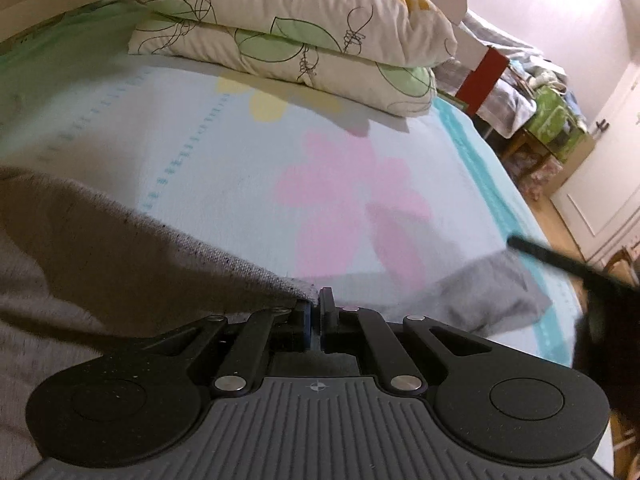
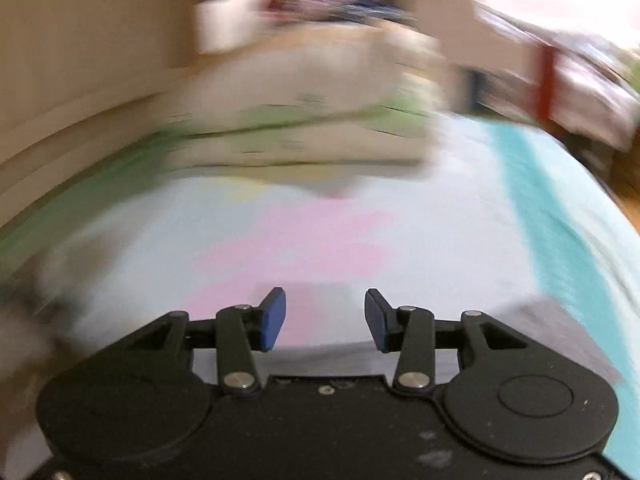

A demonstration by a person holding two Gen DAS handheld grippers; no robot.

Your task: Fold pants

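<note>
Grey pants [image 1: 92, 248] lie on a bed with a pale blue flowered sheet [image 1: 224, 168]. My left gripper [image 1: 317, 312] is shut on an edge of the grey pants, with the fabric draped off to the left of the fingers. More grey fabric [image 1: 492, 296] lies flat to the right. In the right wrist view, which is blurred by motion, my right gripper [image 2: 325, 318] is open and empty above the sheet [image 2: 360, 240]. Grey fabric [image 2: 552, 332] lies under and to the right of it. A dark blurred shape [image 1: 592, 280] at the right edge of the left wrist view cannot be identified.
Two stacked flower-print pillows [image 1: 296, 36] lie at the head of the bed. The bed's right edge has a teal stripe [image 1: 480, 168]. Beyond it are cluttered furniture [image 1: 532, 92], wooden floor and a white door [image 1: 608, 160]. A wall runs along the left side [image 2: 80, 60].
</note>
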